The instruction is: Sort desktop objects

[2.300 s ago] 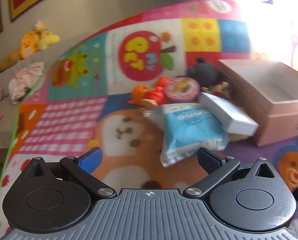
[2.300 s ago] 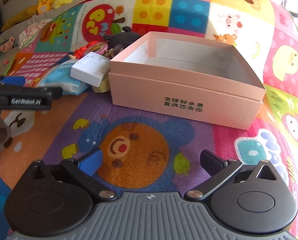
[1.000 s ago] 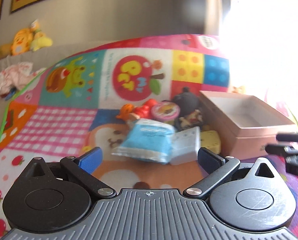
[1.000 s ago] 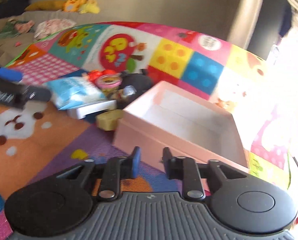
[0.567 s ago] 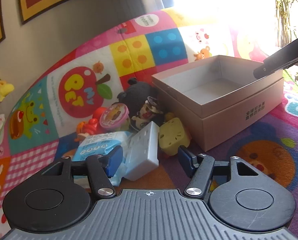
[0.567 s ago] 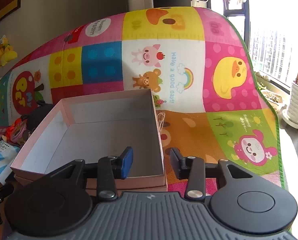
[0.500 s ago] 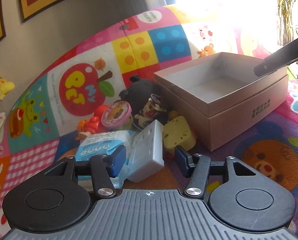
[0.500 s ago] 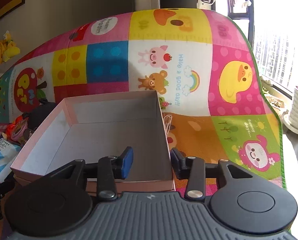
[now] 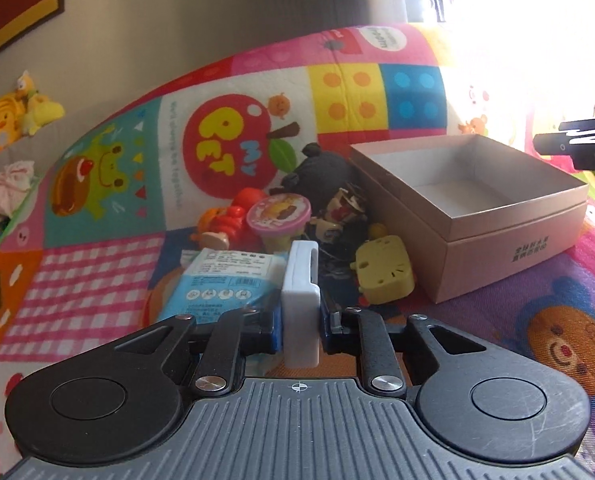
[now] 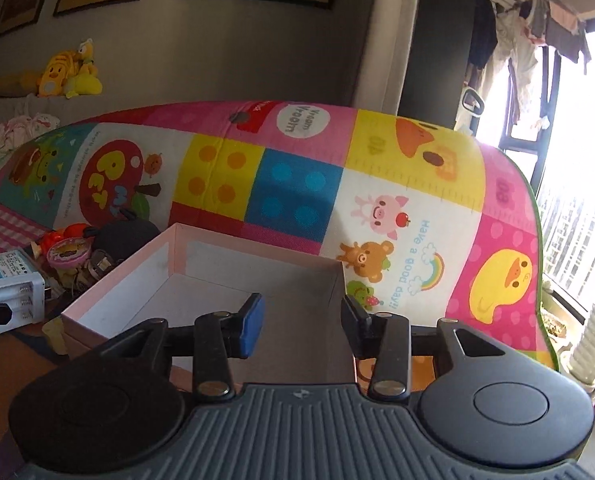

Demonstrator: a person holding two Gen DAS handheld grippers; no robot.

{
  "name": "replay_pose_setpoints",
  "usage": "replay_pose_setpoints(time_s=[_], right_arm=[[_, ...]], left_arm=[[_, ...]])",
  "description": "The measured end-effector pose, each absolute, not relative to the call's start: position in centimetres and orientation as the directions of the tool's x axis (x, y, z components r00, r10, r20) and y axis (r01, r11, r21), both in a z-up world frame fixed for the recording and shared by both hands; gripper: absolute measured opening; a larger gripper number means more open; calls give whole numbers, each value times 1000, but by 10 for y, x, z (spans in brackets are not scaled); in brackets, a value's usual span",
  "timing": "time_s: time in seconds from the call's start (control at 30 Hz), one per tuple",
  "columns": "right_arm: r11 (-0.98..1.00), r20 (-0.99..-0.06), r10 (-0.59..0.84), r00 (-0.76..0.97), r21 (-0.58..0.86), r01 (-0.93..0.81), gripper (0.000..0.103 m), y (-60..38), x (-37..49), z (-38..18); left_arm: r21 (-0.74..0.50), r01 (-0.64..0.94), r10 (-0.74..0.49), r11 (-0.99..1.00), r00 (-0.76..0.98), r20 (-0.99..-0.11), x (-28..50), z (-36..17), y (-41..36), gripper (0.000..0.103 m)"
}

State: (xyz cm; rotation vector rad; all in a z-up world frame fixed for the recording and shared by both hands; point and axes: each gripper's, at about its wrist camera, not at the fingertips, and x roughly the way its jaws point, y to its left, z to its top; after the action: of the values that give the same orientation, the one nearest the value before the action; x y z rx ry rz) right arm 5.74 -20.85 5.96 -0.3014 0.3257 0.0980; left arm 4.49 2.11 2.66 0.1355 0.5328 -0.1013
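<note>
A: Left tool (image 9: 300, 330), status? 
B: Closed on the white charger block (image 9: 300, 300), pads pressing its two broad faces; the jaws had just been closing onto it. Block stood on edge between the pads.

A: Right tool (image 10: 300, 326)? 
B: Part open, nothing between the pads. It hung over the near rim of the pink box (image 10: 201, 264).

A: Box contents? 
B: None seen; the floor of it showed bare in both views. By that, sorting looked barely begun: one item gripped, none delivered.

A: Items left? 
B: Ahead of the left tool, in a heap on the play mat (image 9: 97, 264): blue packet (image 9: 221, 280) touching the block's left side, yellow cube (image 9: 385, 276) just right of it, pink-lidded cup (image 9: 279, 218), orange figure (image 9: 221, 224), black plush (image 9: 321, 176) and a small tangle of trinkets farther on. Box lay ahead and to the right.

A: Block's orientation? 
B: Long axis ran straight away from the left tool, along its pointing line; slotted end farthest, plain end nearest. Whether it was lifted clear of the mat, could not tell.
</note>
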Motion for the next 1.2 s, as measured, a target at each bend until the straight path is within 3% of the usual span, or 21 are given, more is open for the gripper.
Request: replay_pose_setpoints(time_s=[0.17,0.33,0.43,0.5,0.67,0.7,0.83,0.9,1.1,1.2], right_arm=[[798,-330,197,923,-493,-346,44,-139,20,43],[573,-377,230,897,-693,-438,44,-76,15,6],[490,-418,192,888,-743,-456,43,-54,29,-9],[450,-443,169,881,-760,-469,43,-43,37,-16],[404,-455,114,883,-791,-460,37,-28,51,-25],[407,-461,117,879,-786,-466,34,-27,52,-24],[431,-422,141,895,-788,-439,0,-27,41,-13],[465,-413,160,896,-769,-438,0,-33,35,-1],[436,-420,185,889,-775,-457,2,-51,19,4],[409,-451,166,877,-778,-477,16,-50,23,-9]], left_arm=[[-61,146,-154,987,802,-577,5,35,45,20],[-133,33,-110,991,774,-623,-14,32,82,23],[-153,-6,-90,988,783,-615,-20,34,101,33],[-180,-12,-101,984,791,-603,-24,36,108,52],[-208,12,-132,978,808,-574,-30,35,107,74],[-206,17,-135,978,809,-572,-31,34,106,78],[-193,32,-140,981,803,-580,-33,31,103,87],[-182,40,-141,982,798,-585,-34,30,101,95],[-164,46,-138,985,783,-607,-30,27,89,96],[-119,31,-95,992,803,-589,-30,28,82,99]])
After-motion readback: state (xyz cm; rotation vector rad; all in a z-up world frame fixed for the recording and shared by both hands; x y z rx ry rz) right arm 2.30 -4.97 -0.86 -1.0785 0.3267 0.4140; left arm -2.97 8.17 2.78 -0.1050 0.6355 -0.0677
